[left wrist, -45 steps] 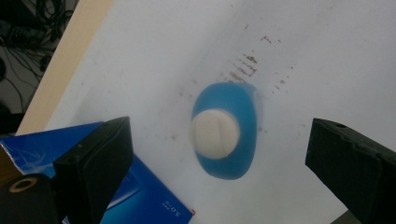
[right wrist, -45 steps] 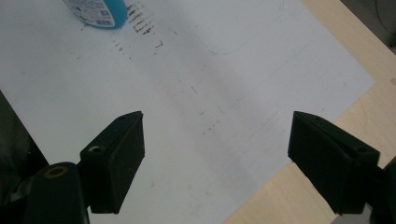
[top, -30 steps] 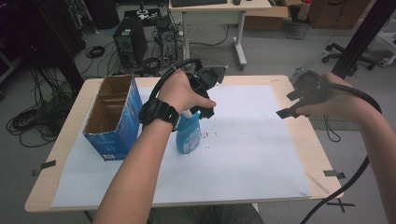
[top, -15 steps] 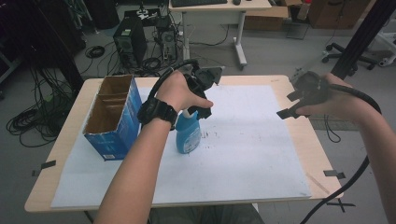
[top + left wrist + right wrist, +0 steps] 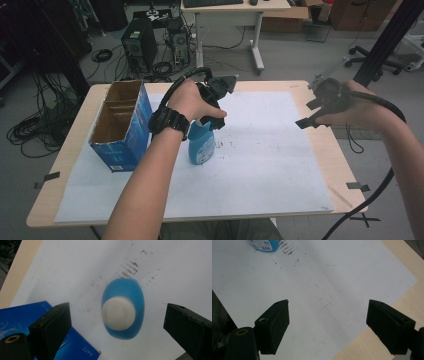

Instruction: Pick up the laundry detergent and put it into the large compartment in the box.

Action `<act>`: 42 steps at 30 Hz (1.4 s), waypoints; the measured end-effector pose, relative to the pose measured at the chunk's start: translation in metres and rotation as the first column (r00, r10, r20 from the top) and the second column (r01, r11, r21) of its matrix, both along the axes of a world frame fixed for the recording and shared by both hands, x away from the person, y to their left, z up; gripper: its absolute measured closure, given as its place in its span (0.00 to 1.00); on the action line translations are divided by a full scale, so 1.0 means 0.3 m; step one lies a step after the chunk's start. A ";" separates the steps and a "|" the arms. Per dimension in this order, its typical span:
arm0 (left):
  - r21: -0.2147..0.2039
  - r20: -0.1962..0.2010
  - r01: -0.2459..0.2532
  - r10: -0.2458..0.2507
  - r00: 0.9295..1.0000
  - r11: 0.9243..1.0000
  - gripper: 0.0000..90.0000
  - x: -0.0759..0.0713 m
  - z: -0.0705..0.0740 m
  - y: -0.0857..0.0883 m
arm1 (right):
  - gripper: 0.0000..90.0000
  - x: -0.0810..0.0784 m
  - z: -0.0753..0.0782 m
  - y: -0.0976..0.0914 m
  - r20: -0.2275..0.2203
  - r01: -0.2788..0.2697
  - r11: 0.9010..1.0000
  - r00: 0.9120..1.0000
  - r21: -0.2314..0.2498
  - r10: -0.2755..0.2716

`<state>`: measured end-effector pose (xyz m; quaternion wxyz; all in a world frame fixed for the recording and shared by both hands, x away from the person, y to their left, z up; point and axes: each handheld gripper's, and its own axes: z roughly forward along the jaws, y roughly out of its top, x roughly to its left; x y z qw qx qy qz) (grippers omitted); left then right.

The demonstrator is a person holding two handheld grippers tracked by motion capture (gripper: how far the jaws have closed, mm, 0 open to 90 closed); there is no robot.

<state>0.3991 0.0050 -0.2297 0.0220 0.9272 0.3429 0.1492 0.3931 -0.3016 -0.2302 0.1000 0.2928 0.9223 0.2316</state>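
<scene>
Blue and standing up, the bottle sits on the white paper near the middle of the table. The open blue box is just beside it, at its 9 o'clock. The left gripper hangs right above the bottle's white cap, with its jaws spread wide and not touching it. The right gripper floats over at 3 o'clock, far from the bottle. Its jaws are spread wide too and hold nothing.
</scene>
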 end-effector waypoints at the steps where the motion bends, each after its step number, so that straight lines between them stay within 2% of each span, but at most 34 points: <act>1: 0.000 -0.003 -0.003 0.003 1.000 1.000 0.09 0.001 -0.001 0.000 | 0.21 0.000 0.000 0.000 0.000 0.000 1.000 1.000 0.000 0.000; 31: 0.007 -0.041 -0.014 0.014 0.999 1.000 0.09 0.016 -0.056 0.011 | 0.21 0.000 -0.021 -0.003 -0.009 0.000 1.000 1.000 -0.014 0.000; 42: -0.003 -0.052 -0.027 0.027 0.998 1.000 0.09 0.021 -0.075 0.016 | 0.21 0.001 -0.028 -0.002 -0.012 -0.002 1.000 1.000 -0.016 0.002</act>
